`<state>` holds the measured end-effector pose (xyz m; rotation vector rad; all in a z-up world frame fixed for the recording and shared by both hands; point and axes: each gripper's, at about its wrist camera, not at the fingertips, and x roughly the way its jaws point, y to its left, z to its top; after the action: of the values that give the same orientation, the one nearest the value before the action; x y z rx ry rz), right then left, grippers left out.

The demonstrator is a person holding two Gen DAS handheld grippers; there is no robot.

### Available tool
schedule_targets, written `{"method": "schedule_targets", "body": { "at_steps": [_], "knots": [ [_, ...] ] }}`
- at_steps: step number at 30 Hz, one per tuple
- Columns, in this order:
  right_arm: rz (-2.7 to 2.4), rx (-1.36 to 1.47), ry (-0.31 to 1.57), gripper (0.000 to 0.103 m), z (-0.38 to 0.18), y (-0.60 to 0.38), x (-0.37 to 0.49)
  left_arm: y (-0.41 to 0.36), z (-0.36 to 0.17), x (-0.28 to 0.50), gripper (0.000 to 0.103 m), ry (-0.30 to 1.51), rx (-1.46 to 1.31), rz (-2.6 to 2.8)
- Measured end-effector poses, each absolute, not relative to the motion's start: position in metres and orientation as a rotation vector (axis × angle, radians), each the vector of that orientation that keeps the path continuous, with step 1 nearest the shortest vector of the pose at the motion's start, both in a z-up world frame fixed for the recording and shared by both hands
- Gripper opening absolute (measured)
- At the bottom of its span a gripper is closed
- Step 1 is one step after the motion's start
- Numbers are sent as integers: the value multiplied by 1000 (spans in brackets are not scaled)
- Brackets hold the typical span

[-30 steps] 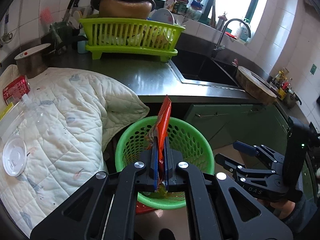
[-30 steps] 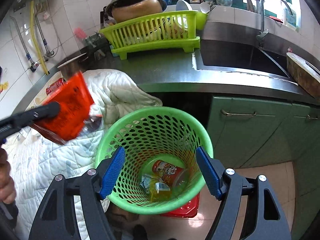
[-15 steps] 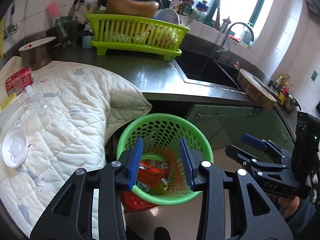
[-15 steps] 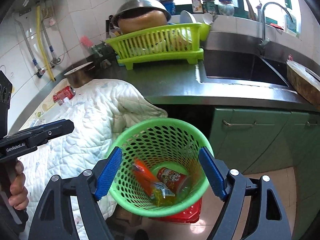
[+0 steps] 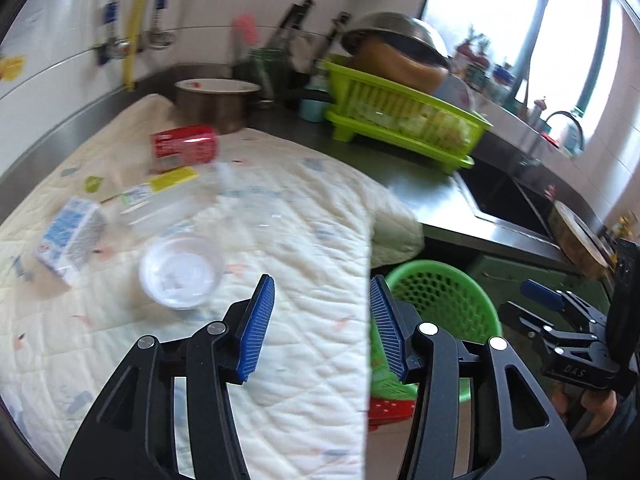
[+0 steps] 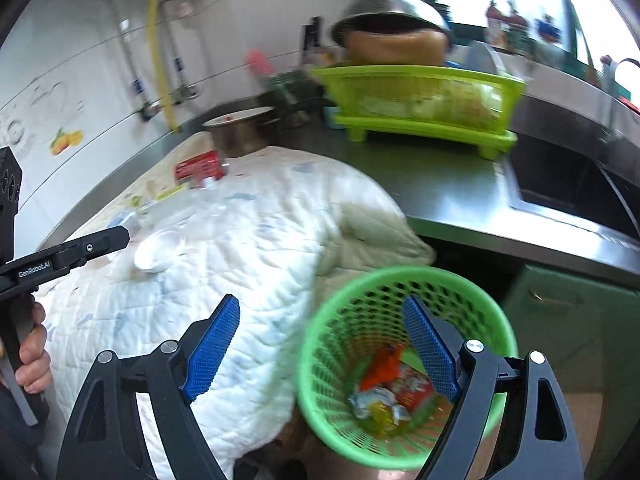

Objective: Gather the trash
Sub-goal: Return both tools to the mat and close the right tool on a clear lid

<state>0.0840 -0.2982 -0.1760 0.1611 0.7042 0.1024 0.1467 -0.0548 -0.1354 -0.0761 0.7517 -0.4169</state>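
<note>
White tiled wall (image 5: 60, 40), steel counter (image 6: 452, 192), sunken sink (image 6: 568, 184), bright window (image 5: 500, 12), green cabinet doors (image 6: 568, 320)

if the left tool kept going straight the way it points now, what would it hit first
Most likely the quilted cloth on the counter: the open, empty left tool frames bare cloth, with the clear plastic cup off to its left and the green basket to its right. Depth is hard to judge.

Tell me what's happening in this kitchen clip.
A person is clearing trash off a quilted cloth into a green basket. Both tools, left and right, are open and empty, jaws having just widened. An orange wrapper lies in the basket. A clear lid, carton and red pack remain.
</note>
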Motion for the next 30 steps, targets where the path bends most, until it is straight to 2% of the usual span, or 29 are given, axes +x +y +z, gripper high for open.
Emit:
{"method": "schedule_targets", "body": {
  "at_steps": [7, 14, 20, 27, 30],
  "knots": [
    [228, 108, 716, 81, -171, -246, 134, 16, -134, 155, 56, 738, -135, -255],
    [308, 62, 748, 81, -173, -197, 198, 78, -139, 164, 67, 733, -178, -106],
    [351, -5, 788, 81, -187, -164, 248, 114, -147, 183, 68, 745, -169, -14],
    [360, -52, 843, 80, -214, -136, 296, 143, -156, 213, 75, 758, -134, 51],
    [362, -57, 869, 76, -225, -128, 312, 148, -162, 231, 77, 773, -114, 59]
  ]
}}
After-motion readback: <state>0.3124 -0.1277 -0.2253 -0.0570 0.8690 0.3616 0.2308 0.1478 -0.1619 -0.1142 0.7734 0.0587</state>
